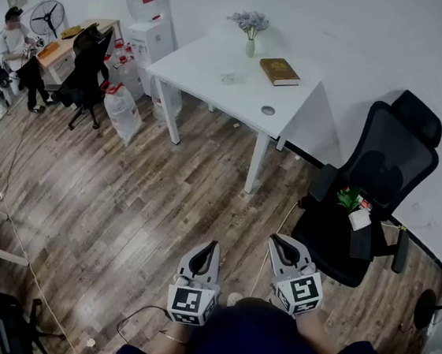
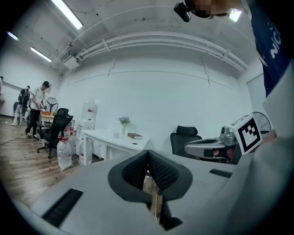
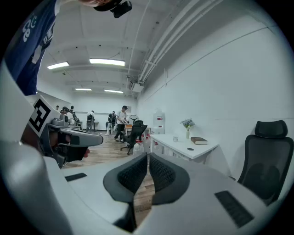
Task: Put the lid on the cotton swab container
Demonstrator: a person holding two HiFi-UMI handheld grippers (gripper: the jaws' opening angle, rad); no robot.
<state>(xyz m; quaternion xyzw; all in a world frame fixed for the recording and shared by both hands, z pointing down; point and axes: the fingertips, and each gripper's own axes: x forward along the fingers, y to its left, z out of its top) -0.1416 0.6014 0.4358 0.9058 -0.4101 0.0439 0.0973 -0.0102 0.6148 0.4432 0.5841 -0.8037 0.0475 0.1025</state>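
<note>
A small clear container (image 1: 228, 77) stands on the white table (image 1: 215, 58) far ahead, too small to show whether it has a lid. The left gripper view shows it as a speck (image 2: 116, 135), and so does the right gripper view (image 3: 175, 138). My left gripper (image 1: 211, 248) and right gripper (image 1: 276, 240) are held side by side close to my body, over the wooden floor and well short of the table. Both point forward. In their own views the left gripper (image 2: 148, 153) and the right gripper (image 3: 147, 158) are shut with nothing between the pads.
On the table stand a vase of flowers (image 1: 249, 28) and a brown book (image 1: 279, 71). A black office chair (image 1: 372, 183) with a small potted plant (image 1: 352, 203) is at my right. Water jugs (image 1: 122, 108), another chair (image 1: 86, 68) and people (image 1: 17, 56) are at the far left.
</note>
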